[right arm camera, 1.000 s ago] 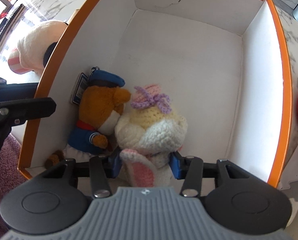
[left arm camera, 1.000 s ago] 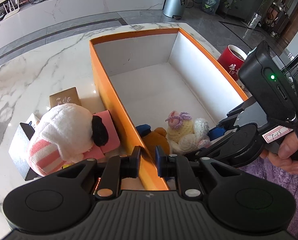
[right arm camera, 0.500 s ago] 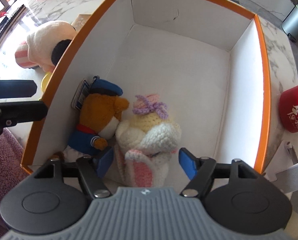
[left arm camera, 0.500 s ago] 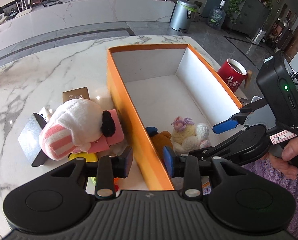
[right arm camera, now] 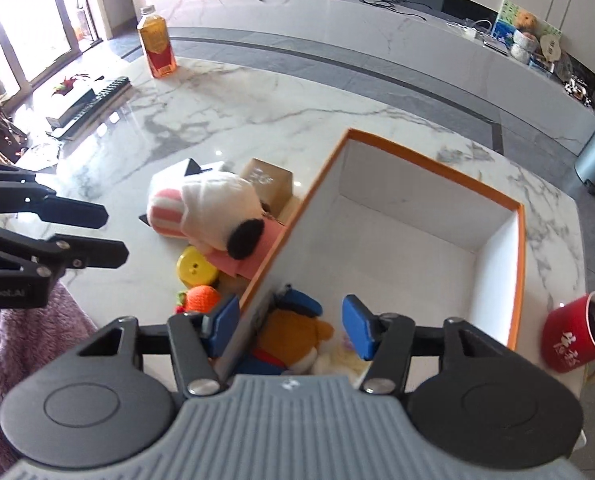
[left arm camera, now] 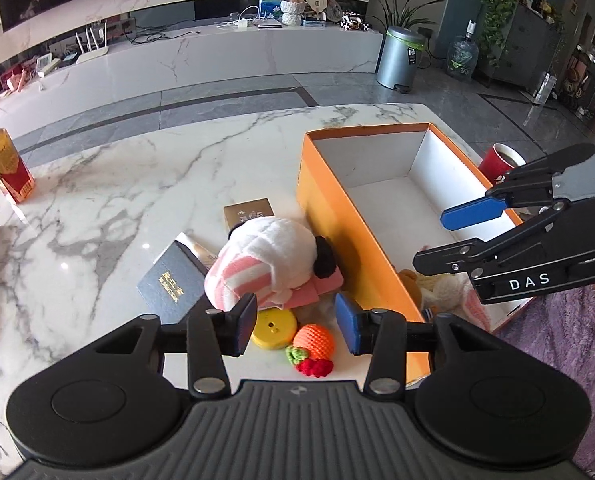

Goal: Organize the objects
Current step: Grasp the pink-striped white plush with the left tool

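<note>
An orange box (left arm camera: 339, 216) with white inside (right arm camera: 413, 248) stands on the marble table. A brown bear plush (right arm camera: 293, 334) and a cream crochet bunny (left arm camera: 453, 292) lie in its near corner. Beside the box lie a white and pink plush (left arm camera: 269, 260), a yellow disc (left arm camera: 275, 328) and an orange crochet fruit (left arm camera: 313, 342). My left gripper (left arm camera: 295, 324) is open and empty above the disc and fruit. My right gripper (right arm camera: 293, 328) is open and empty, raised above the box's near wall, over the bear.
A dark booklet (left arm camera: 171, 284) and a small gold box (left arm camera: 249, 212) lie by the plush. A red mug (right arm camera: 577, 340) stands right of the box. A juice bottle (left arm camera: 7, 166) and a keyboard (right arm camera: 89, 106) are at the table's far left.
The right gripper opened, let go of the crochet bunny and rose out of the box. The left gripper opened off the box wall and pulled back and up.
</note>
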`<state>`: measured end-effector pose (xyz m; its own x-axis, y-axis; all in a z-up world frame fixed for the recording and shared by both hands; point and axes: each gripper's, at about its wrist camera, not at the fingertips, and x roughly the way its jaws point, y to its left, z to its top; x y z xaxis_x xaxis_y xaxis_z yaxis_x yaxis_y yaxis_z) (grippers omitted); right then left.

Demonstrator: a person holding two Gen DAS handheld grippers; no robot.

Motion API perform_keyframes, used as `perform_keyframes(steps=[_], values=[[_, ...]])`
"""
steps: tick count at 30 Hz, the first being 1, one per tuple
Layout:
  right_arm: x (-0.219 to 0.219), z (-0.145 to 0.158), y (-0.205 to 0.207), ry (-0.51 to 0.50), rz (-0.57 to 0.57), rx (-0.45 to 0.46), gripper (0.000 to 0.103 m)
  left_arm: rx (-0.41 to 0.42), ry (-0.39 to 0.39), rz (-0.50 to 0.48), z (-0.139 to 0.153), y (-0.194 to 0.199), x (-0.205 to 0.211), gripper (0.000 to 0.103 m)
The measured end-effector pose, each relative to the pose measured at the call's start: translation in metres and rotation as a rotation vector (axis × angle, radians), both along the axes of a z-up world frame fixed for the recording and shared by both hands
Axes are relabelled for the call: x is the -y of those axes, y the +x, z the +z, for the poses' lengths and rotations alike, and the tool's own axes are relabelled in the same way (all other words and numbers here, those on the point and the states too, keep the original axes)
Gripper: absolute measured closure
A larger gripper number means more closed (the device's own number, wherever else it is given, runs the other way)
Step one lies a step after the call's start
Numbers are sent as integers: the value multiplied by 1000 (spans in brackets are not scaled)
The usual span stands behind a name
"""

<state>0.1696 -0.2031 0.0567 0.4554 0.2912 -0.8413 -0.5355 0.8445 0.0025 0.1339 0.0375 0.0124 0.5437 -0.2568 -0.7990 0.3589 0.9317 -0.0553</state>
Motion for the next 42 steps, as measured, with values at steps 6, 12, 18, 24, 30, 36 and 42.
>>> perform_keyframes(steps=[6,12,18,24,30,36,42], values=[[-42,-10,18,7,53,-6,61,47,151,-117,-11,17,10,40],[-66,-28,43,-36,80,-36,61,78,273,-250,-34,33,26,35],[-73,-40,58,-68,88,-51,61,104,388,-351,-53,49,41,30],[-72,-45,62,-74,90,-59,61,121,523,-443,-75,52,63,31],[-69,-50,66,-67,78,-82,61,120,553,-442,-87,53,68,35],[-67,-50,64,-58,90,-88,61,138,501,-404,-86,48,53,48],[-68,-40,55,-42,107,-80,60,100,359,-232,-69,40,7,51]])
